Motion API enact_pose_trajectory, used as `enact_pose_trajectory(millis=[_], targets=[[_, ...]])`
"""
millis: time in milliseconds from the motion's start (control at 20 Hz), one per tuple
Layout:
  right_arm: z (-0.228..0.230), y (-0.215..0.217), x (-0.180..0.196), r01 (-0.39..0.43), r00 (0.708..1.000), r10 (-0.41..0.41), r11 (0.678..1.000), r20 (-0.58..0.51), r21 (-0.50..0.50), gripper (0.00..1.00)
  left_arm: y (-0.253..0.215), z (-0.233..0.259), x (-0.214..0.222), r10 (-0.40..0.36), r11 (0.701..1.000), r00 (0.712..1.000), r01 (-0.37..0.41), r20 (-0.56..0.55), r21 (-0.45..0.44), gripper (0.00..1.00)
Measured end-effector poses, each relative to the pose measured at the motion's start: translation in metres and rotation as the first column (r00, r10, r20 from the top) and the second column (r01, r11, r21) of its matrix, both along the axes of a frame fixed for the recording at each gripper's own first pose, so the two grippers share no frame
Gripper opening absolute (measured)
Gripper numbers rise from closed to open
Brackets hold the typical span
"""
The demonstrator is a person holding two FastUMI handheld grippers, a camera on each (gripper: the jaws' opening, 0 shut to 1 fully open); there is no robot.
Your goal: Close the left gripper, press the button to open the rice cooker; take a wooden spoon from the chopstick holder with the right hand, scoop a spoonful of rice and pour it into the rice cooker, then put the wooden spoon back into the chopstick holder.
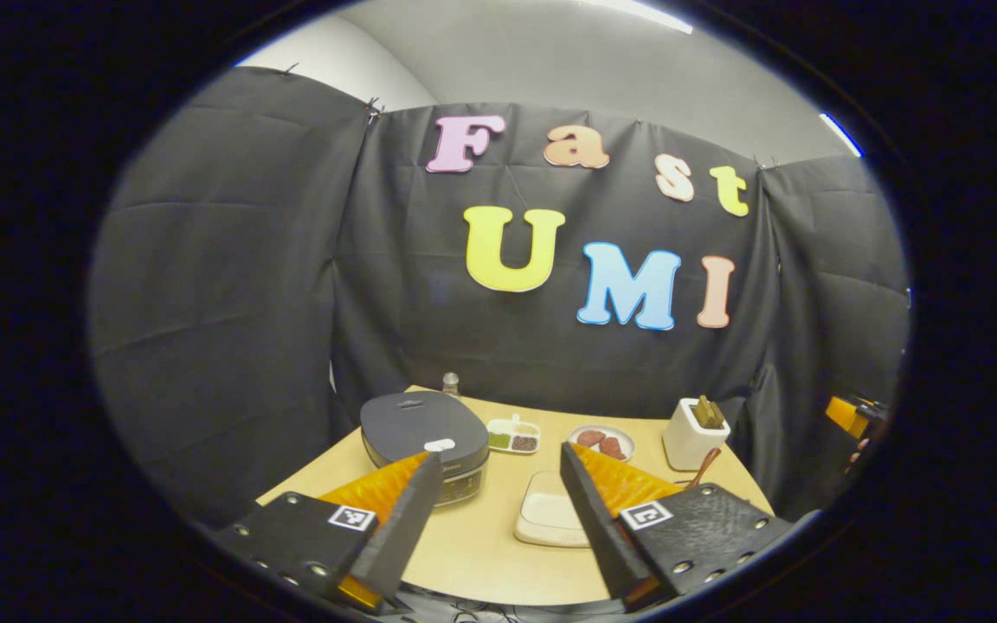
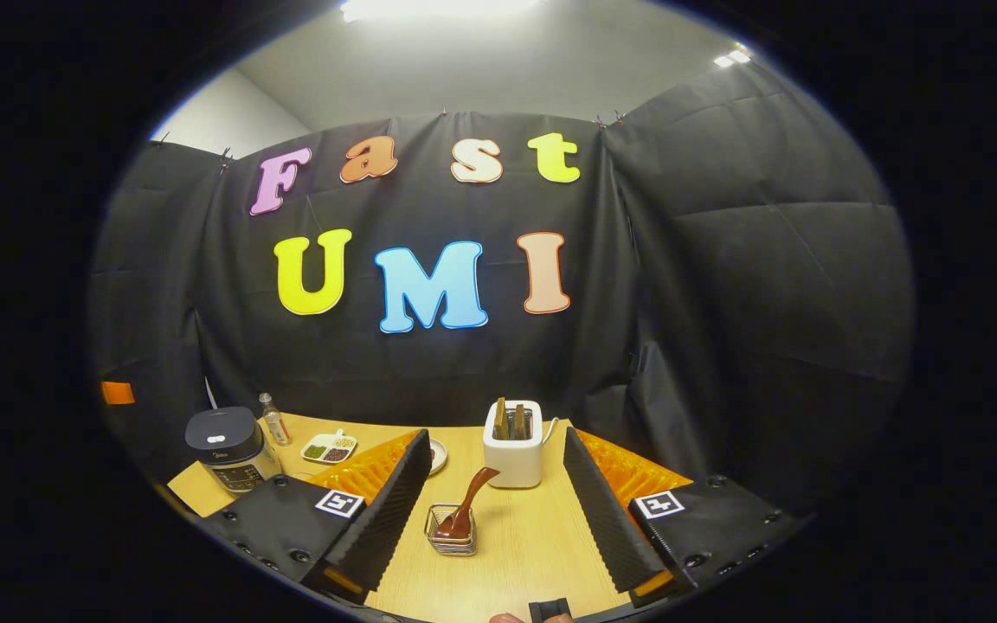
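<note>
On a pale wooden surface point(image 2: 516, 536) in a black-draped booth, both pairs of tongs hang spread wide apart & holding nothing. In the left gripper view, the left tongs point(image 1: 498, 463) hover above the near edge, w/ the rice cooker point(image 1: 423, 435), lid down, just past the left finger; a divided dish point(image 1: 513, 435), a plate of reddish food point(image 1: 601, 443) and a flat white tray point(image 1: 548, 517) lie to its right. The white chopstick holder point(image 2: 514, 454), wooden handles poking from its slots, stands at far right. In the right gripper view, the right tongs point(image 2: 495, 463) frame that holder straight ahead; a wooden spoon point(image 2: 467, 507) leans in a small wire basket point(image 2: 452, 533) nearer the camera. A small bottle point(image 2: 273, 420) stands beside the cooker
</note>
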State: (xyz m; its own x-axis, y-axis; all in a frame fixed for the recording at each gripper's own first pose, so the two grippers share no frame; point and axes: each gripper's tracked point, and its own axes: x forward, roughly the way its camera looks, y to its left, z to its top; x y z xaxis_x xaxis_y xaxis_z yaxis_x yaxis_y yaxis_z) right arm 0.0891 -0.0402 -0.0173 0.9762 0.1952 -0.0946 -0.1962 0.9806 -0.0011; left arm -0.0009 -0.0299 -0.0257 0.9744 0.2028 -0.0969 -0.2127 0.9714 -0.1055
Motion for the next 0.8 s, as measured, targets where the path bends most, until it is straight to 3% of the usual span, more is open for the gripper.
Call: enact_pose_trajectory(millis=[100,150,200,250,300,350,400,600,800], targets=[[-0.007,0.008,0.001,0.012,1.0,-0.012,1.0,-0.024,0.0,0.97,0.008,0.001,0.011,-0.024,0.999,1.0,0.024,-0.009,-0.032,0.58],[-0.007,0.013,0.001,0.02,0.999,-0.02,1.0,-0.026,0.003,0.97,0.011,0.002,0.017,-0.04,0.999,0.999,0.04,-0.008,-0.035,0.58],[-0.008,0.018,0.001,0.027,0.999,-0.027,1.0,-0.027,0.005,0.98,0.024,0.004,0.02,-0.027,0.999,1.0,0.027,-0.002,-0.02,0.44],[-0.008,0.023,0.002,0.033,0.999,-0.033,0.999,-0.029,0.007,0.98,0.029,0.008,0.02,-0.063,0.998,0.998,0.063,-0.01,-0.01,0.3],[-0.009,0.03,0.001,0.041,0.999,-0.041,0.999,-0.028,0.009,0.98,0.041,0.008,0.027,-0.044,0.999,0.999,0.044,-0.025,0.01,0.29],[-0.008,0.035,0.0,0.051,0.998,-0.051,0.999,-0.025,0.012,0.98,0.06,0.001,0.035,-0.025,1.0,0.999,0.026,-0.038,0.017,0.15],[-0.006,0.041,-0.001,0.061,0.998,-0.06,0.998,-0.022,0.015,0.98,0.063,-0.006,0.046,-0.068,0.998,0.996,0.068,-0.059,-0.001,0.02],[-0.008,0.056,-0.006,0.109,0.994,-0.109,0.994,-0.009,-0.002,0.97,0.084,-0.03,0.08,-0.143,0.986,0.982,0.131,-0.121,-0.104,0.01],[-0.011,0.063,-0.014,0.153,0.988,-0.153,0.988,-0.01,0.0,0.97,0.111,-0.053,0.124,-0.198,0.979,0.958,0.182,-0.209,-0.091,0.01]])
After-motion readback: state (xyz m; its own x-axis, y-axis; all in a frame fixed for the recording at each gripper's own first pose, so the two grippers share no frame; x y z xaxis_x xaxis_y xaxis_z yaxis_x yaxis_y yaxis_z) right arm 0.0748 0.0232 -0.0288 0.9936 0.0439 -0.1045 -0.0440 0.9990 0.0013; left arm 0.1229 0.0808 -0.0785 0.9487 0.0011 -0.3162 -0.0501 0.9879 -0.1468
